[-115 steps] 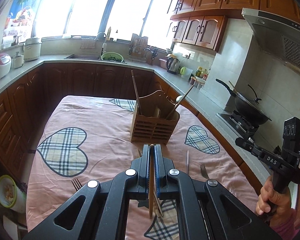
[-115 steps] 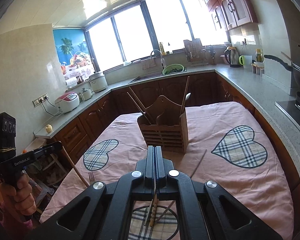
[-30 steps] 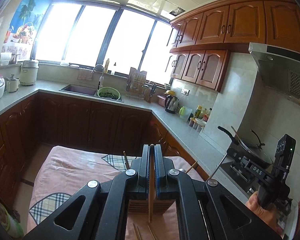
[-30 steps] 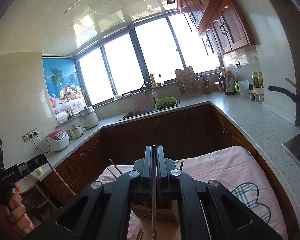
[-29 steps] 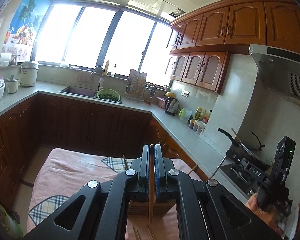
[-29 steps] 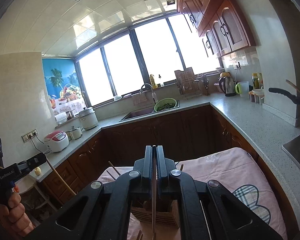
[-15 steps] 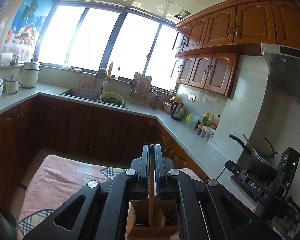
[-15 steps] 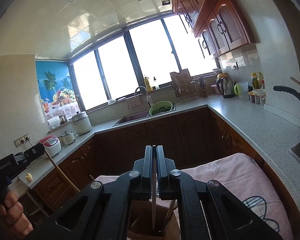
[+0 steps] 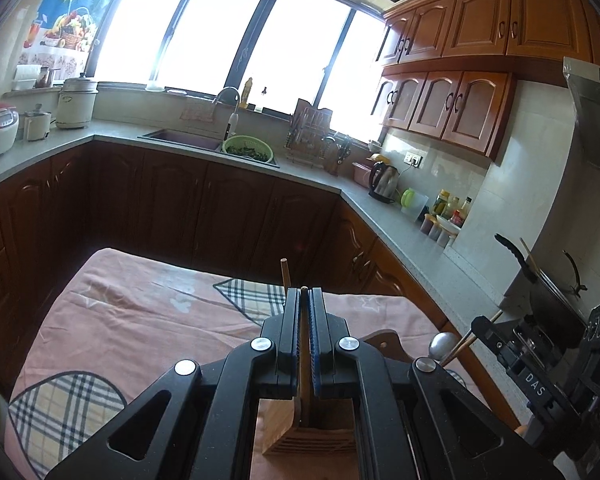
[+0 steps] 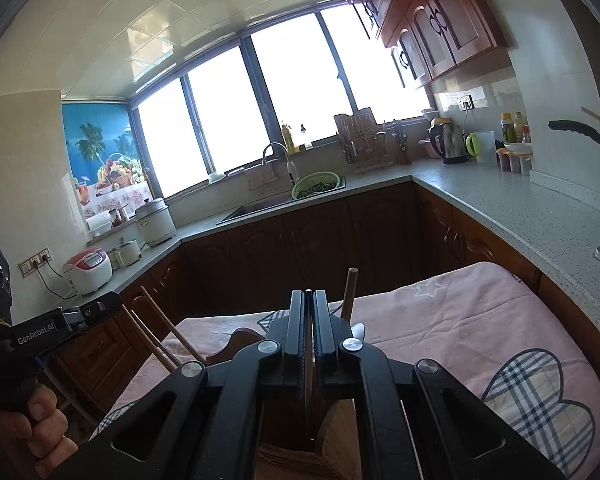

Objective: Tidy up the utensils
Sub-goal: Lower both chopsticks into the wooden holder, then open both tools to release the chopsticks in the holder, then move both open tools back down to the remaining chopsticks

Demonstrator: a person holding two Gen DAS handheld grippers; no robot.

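My left gripper [image 9: 304, 300] is shut on a wooden chopstick [image 9: 303, 360] that stands upright with its lower end inside the wooden utensil holder [image 9: 300, 436] right below. My right gripper [image 10: 309, 300] is shut on a thin chopstick [image 10: 309, 368], upright over the same holder [image 10: 296, 460]. The holder also carries another chopstick [image 9: 286, 274], a spoon [image 9: 439, 345] and angled chopsticks [image 10: 160, 328]. The right gripper shows in the left wrist view [image 9: 540, 364]; the left gripper shows in the right wrist view [image 10: 52, 328].
The holder stands on a table with a pink cloth [image 9: 140, 312] printed with plaid hearts [image 10: 536, 392]. Dark wooden cabinets and a grey counter [image 10: 520, 208] ring the table. A wok [image 9: 548, 292] sits on the stove at the right.
Both grippers have tilted down and closed in over the holder. The chopsticks' lower ends have gone down into it. The tabletop shows more than half a second ago.
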